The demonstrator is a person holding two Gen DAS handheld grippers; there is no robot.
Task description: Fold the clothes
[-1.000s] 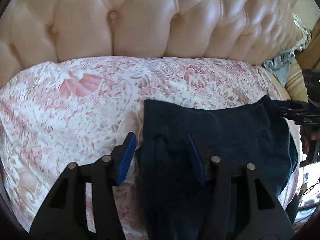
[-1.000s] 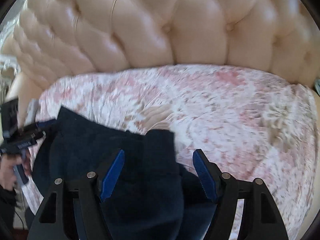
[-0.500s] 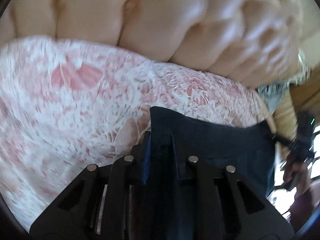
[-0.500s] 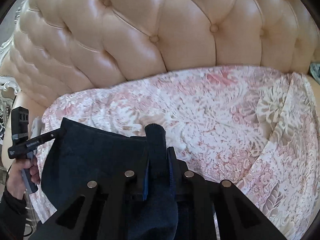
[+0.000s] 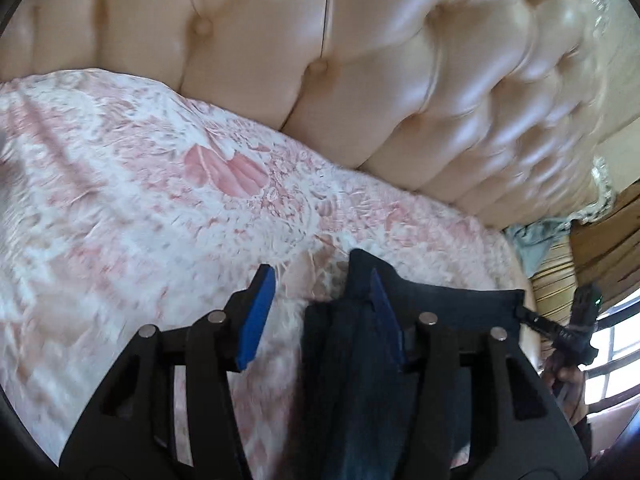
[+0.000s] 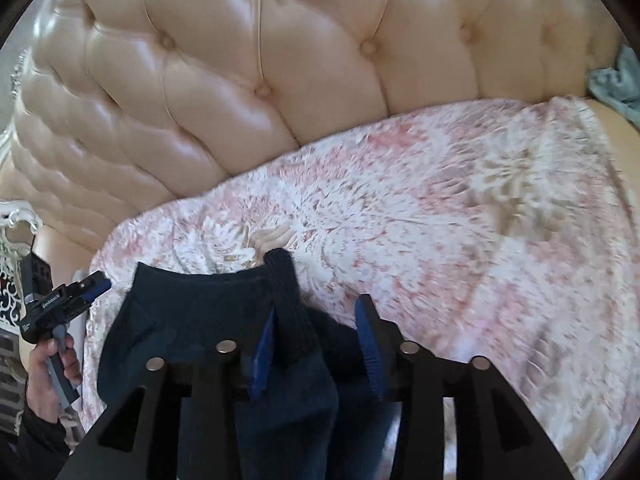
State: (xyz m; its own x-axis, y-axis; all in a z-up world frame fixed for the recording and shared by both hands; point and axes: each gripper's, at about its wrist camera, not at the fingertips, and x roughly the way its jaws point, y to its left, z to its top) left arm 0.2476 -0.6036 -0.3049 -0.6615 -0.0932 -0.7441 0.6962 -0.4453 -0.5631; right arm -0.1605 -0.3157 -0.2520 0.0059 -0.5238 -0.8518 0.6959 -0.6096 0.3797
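A dark navy garment [image 5: 440, 308] lies on the pink floral bedspread [image 5: 120, 208], stretched between the two grippers. In the left wrist view my left gripper [image 5: 320, 292] is open; the garment's corner drapes against its right blue pad [image 5: 384, 312]. In the right wrist view my right gripper [image 6: 316, 328] is open, with a ribbed cuff or corner of the garment [image 6: 286, 304] lying between the pads, close to the left one. Each gripper shows in the other's view: the right one [image 5: 560, 332] at right edge, the left one [image 6: 68, 300] at left edge.
A tufted cream leather headboard [image 6: 280, 80] rises right behind the bedspread [image 6: 460, 220]. A light blue cloth [image 6: 616, 80] lies at the bed's far right. A window [image 5: 612, 344] and striped fabric [image 5: 552, 284] sit beyond the bed edge.
Both grippers were open a second ago, shut on the garment half a second ago, and have opened again now. The garment has been carried closer to the headboard.
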